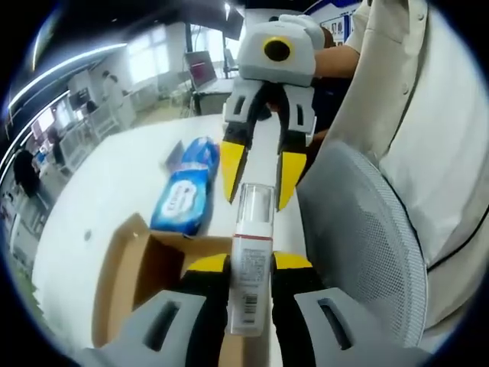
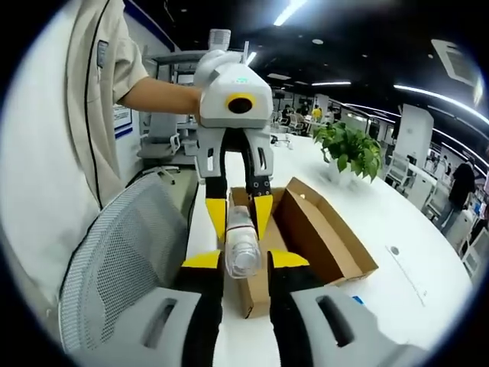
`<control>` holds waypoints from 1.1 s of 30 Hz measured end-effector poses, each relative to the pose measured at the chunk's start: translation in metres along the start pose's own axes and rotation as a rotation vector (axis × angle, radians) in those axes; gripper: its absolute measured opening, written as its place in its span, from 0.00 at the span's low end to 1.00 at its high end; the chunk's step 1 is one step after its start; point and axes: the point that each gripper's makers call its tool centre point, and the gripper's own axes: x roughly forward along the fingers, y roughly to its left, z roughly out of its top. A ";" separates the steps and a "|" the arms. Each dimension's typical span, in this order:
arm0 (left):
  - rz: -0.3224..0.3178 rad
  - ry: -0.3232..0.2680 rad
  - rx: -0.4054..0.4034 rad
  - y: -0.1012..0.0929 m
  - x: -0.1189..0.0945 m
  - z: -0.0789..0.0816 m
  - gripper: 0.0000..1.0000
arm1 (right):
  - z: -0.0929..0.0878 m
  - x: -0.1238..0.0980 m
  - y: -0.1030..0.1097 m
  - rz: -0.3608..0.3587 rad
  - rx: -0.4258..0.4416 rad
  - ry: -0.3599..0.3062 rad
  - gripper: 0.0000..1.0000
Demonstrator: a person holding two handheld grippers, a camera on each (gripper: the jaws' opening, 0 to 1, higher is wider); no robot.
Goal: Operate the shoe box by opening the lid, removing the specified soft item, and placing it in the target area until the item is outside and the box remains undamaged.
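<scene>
Left gripper point(image 1: 250, 264) clamps the bottle point(image 1: 250, 260) — cap toward the open right gripper point(image 1: 262, 172).

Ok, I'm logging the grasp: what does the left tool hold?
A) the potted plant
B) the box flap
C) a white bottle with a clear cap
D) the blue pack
C: the white bottle sits clamped between the tips of the left tool, above the open box.

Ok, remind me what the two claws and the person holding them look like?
Both match: the left claw and right claw have grey moulded bodies, black jaw arms and yellow tips. In each view the opposite claw's white housing carries a round yellow-ringed black lens. No cables are visible. The person wears a cream short-sleeved shirt with a small badge on the sleeve.
</scene>
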 end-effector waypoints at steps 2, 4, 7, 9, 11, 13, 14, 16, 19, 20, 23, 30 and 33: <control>-0.004 -0.011 -0.002 0.000 0.001 0.002 0.18 | -0.001 0.001 0.001 0.004 -0.009 0.008 0.17; -0.005 -0.013 -0.005 0.000 0.002 0.002 0.18 | -0.001 0.001 0.000 0.006 -0.022 0.013 0.17; -0.009 -0.020 -0.007 0.001 0.003 0.001 0.18 | -0.001 0.001 0.000 0.009 -0.029 0.020 0.17; -0.011 -0.023 -0.009 0.001 0.004 0.002 0.19 | -0.001 0.001 -0.001 0.011 -0.030 0.026 0.17; -0.016 -0.025 -0.006 0.001 0.005 0.002 0.19 | -0.001 0.001 -0.001 0.015 -0.033 0.034 0.17; -0.020 -0.029 -0.011 0.002 0.006 0.002 0.19 | -0.002 0.000 -0.001 0.019 -0.043 0.045 0.16; -0.027 -0.033 -0.015 0.002 0.006 0.002 0.19 | -0.001 0.000 -0.001 0.023 -0.044 0.048 0.16; -0.027 -0.038 -0.022 0.003 0.007 0.003 0.19 | -0.001 0.000 -0.002 0.029 -0.048 0.055 0.16; -0.026 -0.042 -0.028 0.002 0.007 0.005 0.20 | 0.001 -0.003 -0.004 0.045 -0.068 0.070 0.15; -0.023 -0.045 -0.024 0.003 0.007 0.006 0.19 | 0.002 -0.004 -0.004 0.048 -0.068 0.071 0.15; -0.008 -0.058 -0.004 0.005 0.007 0.010 0.19 | 0.003 -0.006 -0.009 0.049 -0.068 0.082 0.15; 0.090 -0.079 -0.050 0.027 0.004 0.010 0.32 | -0.001 -0.014 -0.022 0.042 -0.082 0.115 0.15; 0.140 -0.105 -0.115 0.036 0.001 0.008 0.42 | -0.004 -0.019 -0.031 0.030 -0.081 0.132 0.15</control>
